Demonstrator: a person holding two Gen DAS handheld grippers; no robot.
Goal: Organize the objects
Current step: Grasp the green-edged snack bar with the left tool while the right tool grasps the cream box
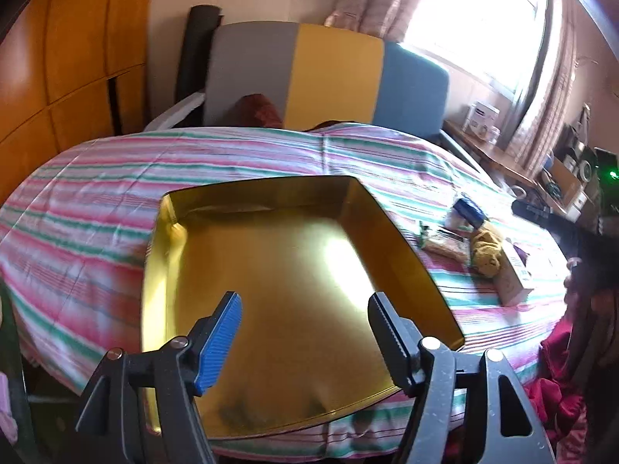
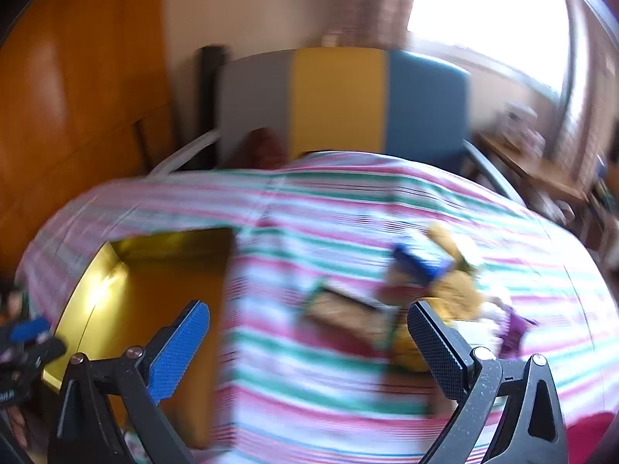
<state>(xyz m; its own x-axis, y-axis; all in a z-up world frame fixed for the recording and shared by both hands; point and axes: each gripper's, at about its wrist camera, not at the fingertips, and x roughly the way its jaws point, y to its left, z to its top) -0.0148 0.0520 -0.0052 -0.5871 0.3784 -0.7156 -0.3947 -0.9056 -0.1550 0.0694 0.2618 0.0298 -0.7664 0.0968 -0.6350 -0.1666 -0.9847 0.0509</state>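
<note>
An open gold tin (image 1: 402,255) lies on the striped bed cover, with nothing inside it. My left gripper (image 1: 305,301) hovers over the tin's near half, open, with nothing between its blue and black pads. To the right lies a small pile: a blue packet (image 1: 468,208), a yellow plush toy (image 1: 485,251), a flat snack packet (image 1: 441,245) and a white carton (image 1: 514,274). The right wrist view is blurred. My right gripper (image 2: 307,309) is open wide above the bed, between the gold tin (image 2: 116,301) and the pile with the blue packet (image 2: 418,263) and yellow plush toy (image 2: 460,290).
The bed cover (image 1: 116,193) is striped pink, green and white. A grey, yellow and blue headboard (image 1: 329,73) stands at the far end, a wooden wardrobe (image 1: 58,58) at the left. A cluttered desk (image 1: 503,154) sits under the bright window. Red cloth (image 1: 557,379) hangs at the right.
</note>
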